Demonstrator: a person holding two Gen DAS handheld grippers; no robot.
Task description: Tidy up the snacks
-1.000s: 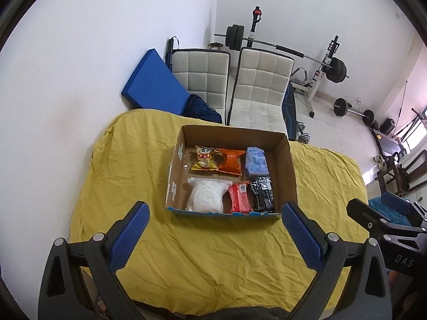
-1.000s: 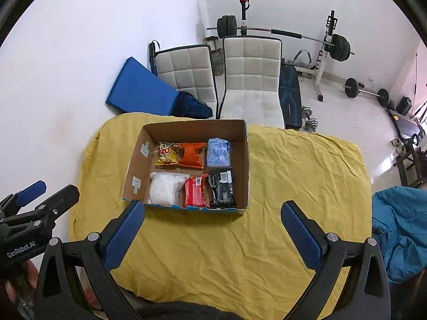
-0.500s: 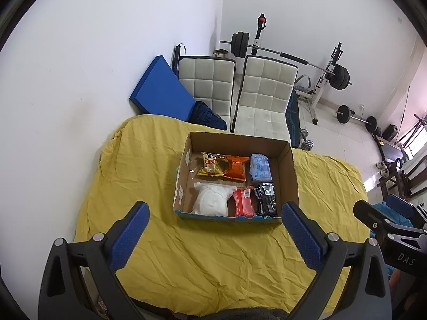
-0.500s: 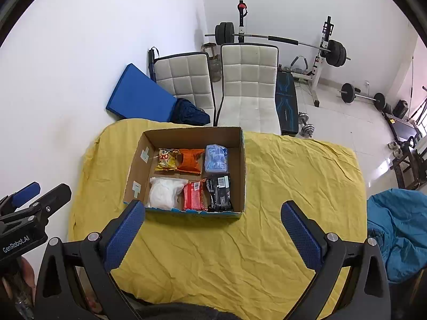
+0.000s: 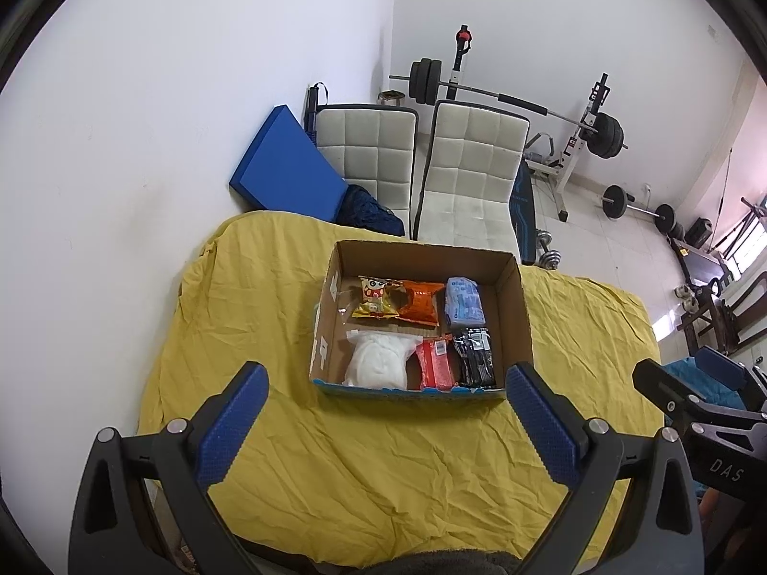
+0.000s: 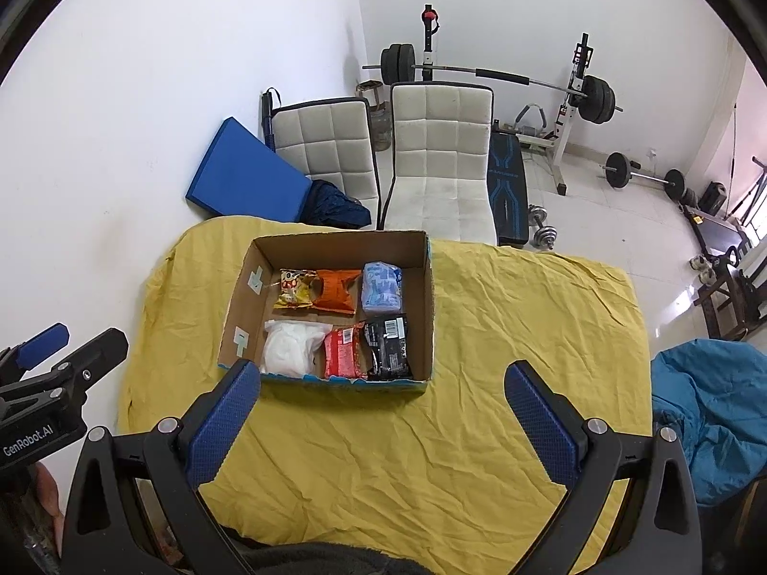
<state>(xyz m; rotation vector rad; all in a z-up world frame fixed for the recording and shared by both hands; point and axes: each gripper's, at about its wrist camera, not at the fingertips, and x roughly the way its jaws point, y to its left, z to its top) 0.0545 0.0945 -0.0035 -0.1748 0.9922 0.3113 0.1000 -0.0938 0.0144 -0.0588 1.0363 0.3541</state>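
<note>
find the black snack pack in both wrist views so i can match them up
Left wrist: black pack lies in the box's near right corner, beside the red pack.
Right wrist: black pack in the same corner, left of centre.
Shared landmark: the cardboard box on the yellow cloth.

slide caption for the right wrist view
Open hand-held gripper above yellow cloth, facing brown cardboard box of six snack packets.

chairs (image 6: 383, 163) | blue mat (image 6: 244, 182) | barbell rack (image 6: 493, 76) | yellow cloth (image 6: 503, 335)

Yellow-sheeted table (image 5: 383, 469), open cardboard box (image 5: 515, 306) of snacks on it.
</note>
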